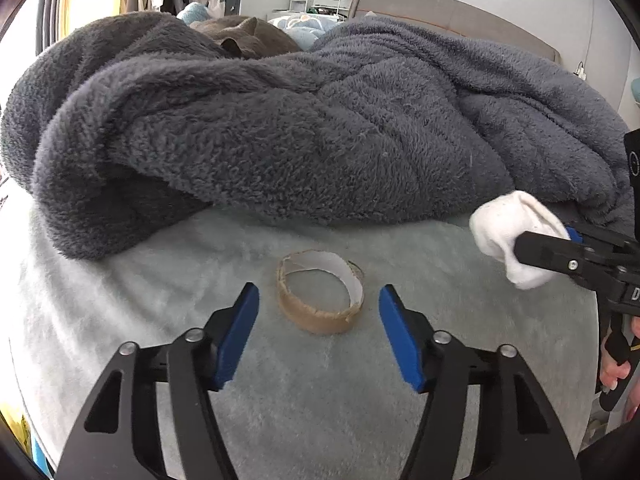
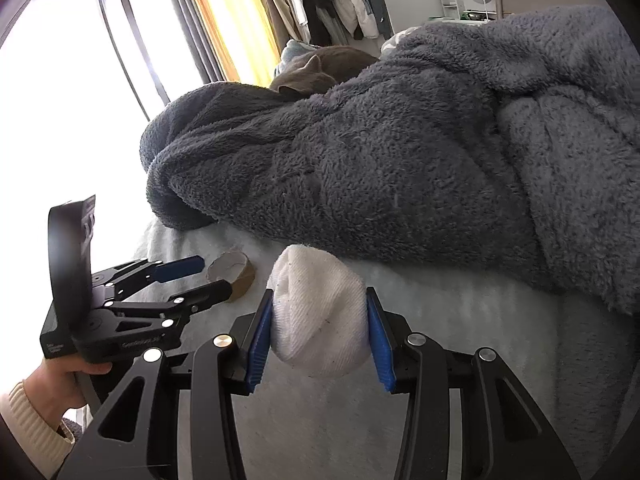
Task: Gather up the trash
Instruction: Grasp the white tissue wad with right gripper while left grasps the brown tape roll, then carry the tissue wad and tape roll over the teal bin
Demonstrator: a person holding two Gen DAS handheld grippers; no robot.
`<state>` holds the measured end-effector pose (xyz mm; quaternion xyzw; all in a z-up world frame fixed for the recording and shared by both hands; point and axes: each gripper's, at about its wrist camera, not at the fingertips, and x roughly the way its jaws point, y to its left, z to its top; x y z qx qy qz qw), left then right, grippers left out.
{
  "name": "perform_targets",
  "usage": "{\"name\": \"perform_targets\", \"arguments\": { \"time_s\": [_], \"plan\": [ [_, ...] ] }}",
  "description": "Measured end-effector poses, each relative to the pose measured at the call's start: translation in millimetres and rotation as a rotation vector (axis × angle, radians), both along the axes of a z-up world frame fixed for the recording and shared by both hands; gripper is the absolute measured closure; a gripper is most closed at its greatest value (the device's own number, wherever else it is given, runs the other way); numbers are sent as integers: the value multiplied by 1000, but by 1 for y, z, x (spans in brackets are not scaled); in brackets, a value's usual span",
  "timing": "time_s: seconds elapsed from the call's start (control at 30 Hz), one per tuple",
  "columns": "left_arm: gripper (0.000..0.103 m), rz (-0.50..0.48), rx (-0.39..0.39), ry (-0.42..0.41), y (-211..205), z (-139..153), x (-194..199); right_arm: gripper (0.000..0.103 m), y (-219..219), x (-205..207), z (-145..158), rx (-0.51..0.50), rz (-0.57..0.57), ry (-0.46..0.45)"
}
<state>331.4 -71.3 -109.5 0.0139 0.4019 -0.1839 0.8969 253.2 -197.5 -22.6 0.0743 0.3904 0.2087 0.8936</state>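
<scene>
Left gripper (image 1: 318, 330) jaws apart, straddling the cardboard tape ring (image 1: 320, 292) without touching it; the ring sits flat on the pale bed cover (image 1: 280, 400), just in front of the grey fleece blanket (image 1: 320, 128). Right gripper (image 2: 320, 334) is clamped on a white sock (image 2: 320, 312), held above the bed. Cat (image 2: 316, 70) lying behind the blanket.

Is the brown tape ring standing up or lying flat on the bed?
Lying flat. The tape ring rests on its edge-rim on the pale bed cover, with its round hole facing up, so you can see the cover through the middle.
</scene>
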Motion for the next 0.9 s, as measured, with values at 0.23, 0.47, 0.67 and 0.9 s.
{"name": "perform_targets", "arguments": {
  "time_s": [0.23, 0.47, 0.67, 0.9],
  "plan": [
    [50, -4, 14, 15, -7, -6, 7, 59, -6, -3, 1, 0, 4, 4],
    [54, -12, 17, -20, -4, 1, -4, 59, -1, -10, 8, 1, 13, -4],
    [54, -7, -1, -23, 4, 7, -22, 59, 12, -22, 10, -7, 25, 1],
    [54, 15, 7, -31, 20, 14, -48, 59, 22, -38, 11, -1, 19, 16]
  ]
}}
